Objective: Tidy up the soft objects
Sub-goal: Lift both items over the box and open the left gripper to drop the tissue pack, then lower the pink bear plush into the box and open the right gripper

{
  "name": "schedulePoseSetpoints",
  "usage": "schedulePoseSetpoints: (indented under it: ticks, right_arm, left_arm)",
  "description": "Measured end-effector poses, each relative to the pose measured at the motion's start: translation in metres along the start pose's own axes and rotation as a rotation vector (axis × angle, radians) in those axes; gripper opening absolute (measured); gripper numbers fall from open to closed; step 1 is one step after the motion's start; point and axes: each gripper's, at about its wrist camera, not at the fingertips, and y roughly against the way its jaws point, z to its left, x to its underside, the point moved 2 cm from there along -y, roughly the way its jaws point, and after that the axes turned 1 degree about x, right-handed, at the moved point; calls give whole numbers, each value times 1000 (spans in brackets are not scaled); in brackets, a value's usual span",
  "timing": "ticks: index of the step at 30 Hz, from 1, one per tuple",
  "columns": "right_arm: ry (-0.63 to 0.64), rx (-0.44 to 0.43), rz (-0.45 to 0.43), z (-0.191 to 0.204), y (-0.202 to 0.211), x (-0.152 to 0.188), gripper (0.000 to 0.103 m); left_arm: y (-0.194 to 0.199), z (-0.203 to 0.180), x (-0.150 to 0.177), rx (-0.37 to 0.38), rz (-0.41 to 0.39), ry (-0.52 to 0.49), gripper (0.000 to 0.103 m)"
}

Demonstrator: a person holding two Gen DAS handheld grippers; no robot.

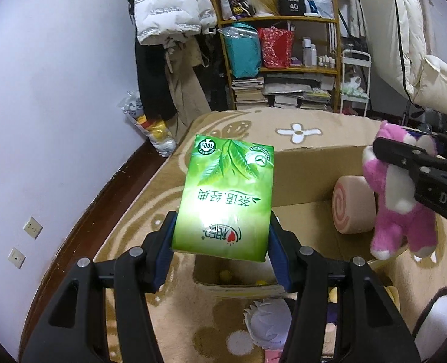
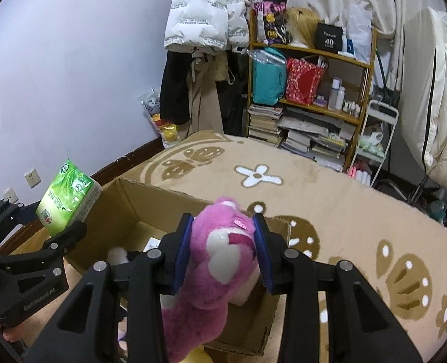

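Above the open cardboard box [image 2: 138, 208], which sits on a tan flower-patterned rug [image 2: 329, 199], both tools are loaded and in the air. The left tool [image 1: 221, 251] has its blue pads pressed against the two long sides of a green tissue pack [image 1: 228, 196], gripping its near end so that most of the pack juts out toward the far wall. From the right wrist view the pack hangs over the box's left wall, slightly tilted. The right tool [image 2: 221, 252] is clamped on the head of a pink plush bear [image 2: 220, 260]; the bear's body dangles below the pads, over the right part of the box.

Inside the box a pink-and-cream swirl-roll cushion [image 1: 355, 204] already lies against the far right, and some small yellow pieces show near its near wall, too hidden to identify.

My reading is that this is the carry-and-drop step: two soft things picked up, neither yet released. Next, each tool would need to come down into the box over a bare patch of floor, the bear beside the roll cushion and not on it, the pack toward the left, then let the pads part. The pack is slick and held by one end, so it may swing or slip if tipped further; the bear's limp body could catch on the box rim.
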Motion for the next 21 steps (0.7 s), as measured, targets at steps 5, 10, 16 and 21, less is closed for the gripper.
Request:
schedulePoseSetpoints:
  ticks: [5, 10, 16, 21]
  right_arm:
    - [-23, -18, 18, -6, -16, 7, 41]
    - [-44, -6, 19, -15, -21, 9, 41]
    - [-67, -8, -15, -20, -18, 10, 41]
    - [-67, -34, -5, -17, -22, 12, 42]
  left_arm:
    - [-12, -4, 4, 32, 20, -19, 54]
    - [-14, -5, 7, 34, 34, -21, 54]
    - [-14, -10, 8, 35, 42, -31, 54]
    - [-10, -13, 9, 32, 30, -50, 54]
